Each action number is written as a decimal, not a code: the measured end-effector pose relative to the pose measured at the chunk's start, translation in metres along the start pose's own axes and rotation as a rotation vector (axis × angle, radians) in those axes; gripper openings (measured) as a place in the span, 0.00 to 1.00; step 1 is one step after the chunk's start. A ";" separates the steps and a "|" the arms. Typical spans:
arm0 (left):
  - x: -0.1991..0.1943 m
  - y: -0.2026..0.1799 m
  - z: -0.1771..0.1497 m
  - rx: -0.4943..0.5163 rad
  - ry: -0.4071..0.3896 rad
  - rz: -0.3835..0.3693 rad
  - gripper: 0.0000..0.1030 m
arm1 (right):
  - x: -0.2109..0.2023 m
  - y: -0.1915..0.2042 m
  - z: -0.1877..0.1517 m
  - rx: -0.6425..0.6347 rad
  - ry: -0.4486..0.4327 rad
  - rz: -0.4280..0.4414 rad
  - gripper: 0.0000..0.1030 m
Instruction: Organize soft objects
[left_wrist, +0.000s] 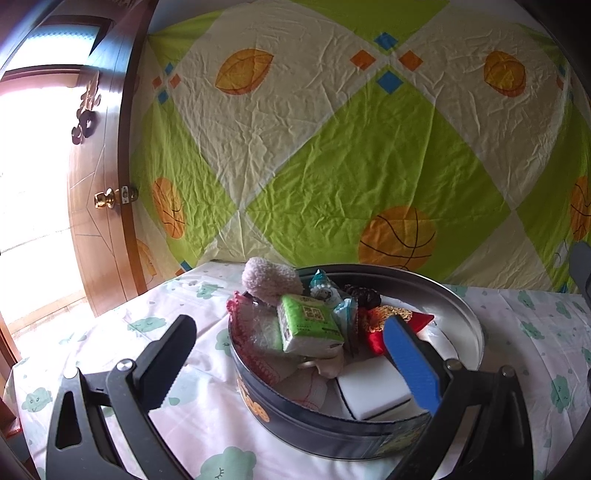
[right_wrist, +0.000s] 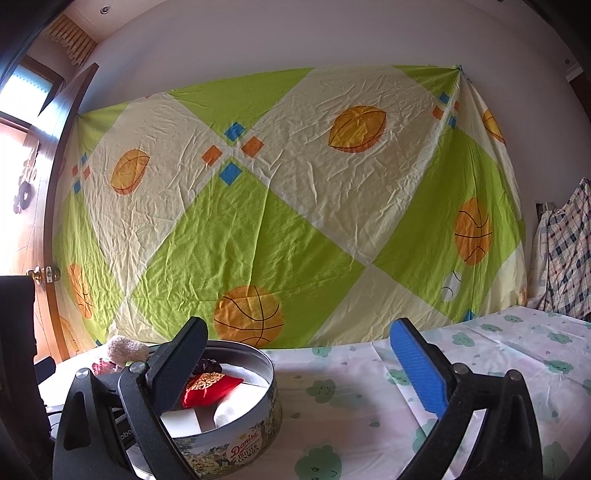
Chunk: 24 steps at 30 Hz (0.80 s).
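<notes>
A round cookie tin (left_wrist: 317, 437) stands on the table, piled with soft things. In it lie a green tissue pack (left_wrist: 308, 328), a fluffy pink puff (left_wrist: 269, 280), a pink crochet cloth (left_wrist: 242, 332), a red embroidered pouch (left_wrist: 373, 332), a white sponge (left_wrist: 373, 391) and a dark scrunchie (left_wrist: 362, 295). My left gripper (left_wrist: 290, 325) hangs open just above the tin's near side, holding nothing. In the right wrist view the tin (right_wrist: 236, 450) sits at lower left with the red pouch (right_wrist: 210, 387) inside. My right gripper (right_wrist: 299, 326) is open and empty, its left finger over the tin.
A white tablecloth (right_wrist: 369, 398) printed with green clouds covers the table, bare to the right of the tin. A green and cream sheet (left_wrist: 351, 147) hangs behind. A wooden door (left_wrist: 107, 206) stands at left, and plaid cloth (right_wrist: 569, 251) hangs at far right.
</notes>
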<state>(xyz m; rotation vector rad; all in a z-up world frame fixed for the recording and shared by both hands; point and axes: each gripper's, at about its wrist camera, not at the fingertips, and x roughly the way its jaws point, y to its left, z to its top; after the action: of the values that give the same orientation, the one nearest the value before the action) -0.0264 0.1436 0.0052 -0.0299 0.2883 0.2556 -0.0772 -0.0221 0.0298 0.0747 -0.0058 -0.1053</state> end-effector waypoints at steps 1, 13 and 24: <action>0.000 0.000 0.000 0.001 -0.001 0.001 1.00 | 0.000 0.000 0.000 0.001 0.000 -0.001 0.98; 0.000 0.000 0.000 0.002 -0.001 -0.001 1.00 | -0.002 0.000 0.000 -0.004 -0.007 0.001 0.98; 0.001 0.000 0.000 0.002 0.000 0.002 1.00 | -0.002 0.000 0.000 -0.004 -0.006 0.001 0.98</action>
<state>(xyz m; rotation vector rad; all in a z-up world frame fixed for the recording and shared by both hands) -0.0254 0.1440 0.0048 -0.0272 0.2889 0.2576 -0.0790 -0.0224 0.0302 0.0706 -0.0115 -0.1045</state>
